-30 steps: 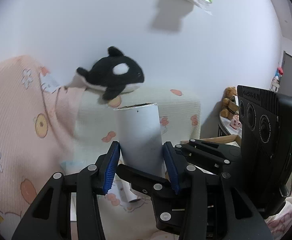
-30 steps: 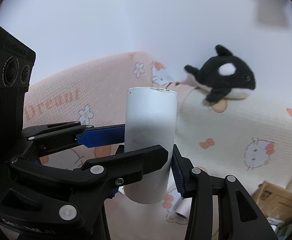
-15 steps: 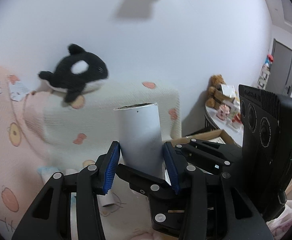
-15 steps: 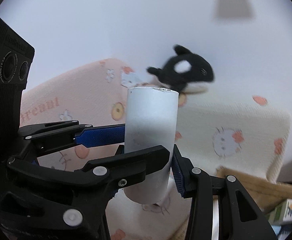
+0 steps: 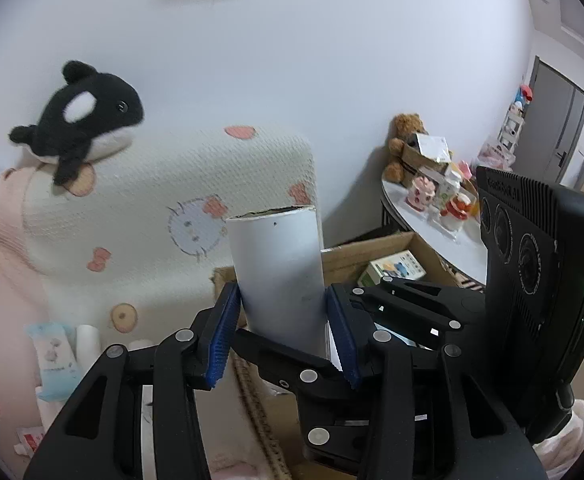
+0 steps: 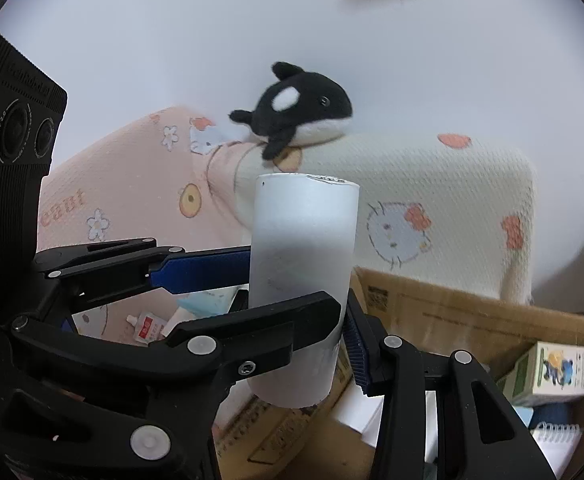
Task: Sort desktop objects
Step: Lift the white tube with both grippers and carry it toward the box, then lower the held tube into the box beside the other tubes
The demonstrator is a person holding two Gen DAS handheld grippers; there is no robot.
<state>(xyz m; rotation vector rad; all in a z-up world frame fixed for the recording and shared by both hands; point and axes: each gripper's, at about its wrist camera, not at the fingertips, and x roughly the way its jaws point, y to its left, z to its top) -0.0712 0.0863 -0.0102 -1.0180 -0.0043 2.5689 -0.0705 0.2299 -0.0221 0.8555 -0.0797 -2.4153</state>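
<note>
A white cardboard tube (image 5: 280, 272) stands upright between the blue pads (image 5: 224, 332) of my left gripper (image 5: 282, 300), which is shut on its lower part. My right gripper (image 6: 297, 316) grips the same tube (image 6: 303, 240) from the other side; one of its blue pads (image 6: 355, 348) presses on the tube's right flank. In the left wrist view a black finger of the right gripper crosses in front of the tube. The tube hangs above the near edge of an open cardboard box (image 6: 451, 312), which also shows behind the tube in the left wrist view (image 5: 371, 248).
A small green-and-white carton (image 6: 551, 372) and a spiral notebook (image 6: 555, 440) lie in the box. Behind it a patterned cushion (image 5: 152, 208) carries an orca plush (image 5: 88, 120). A tissue pack (image 5: 52, 352) lies at left. A white round table (image 5: 431, 232) stands at right.
Both grippers have swung sideways together with the tube still held. The orca plush has slid left in both views, and the cardboard box has come into sight under the tube.
</note>
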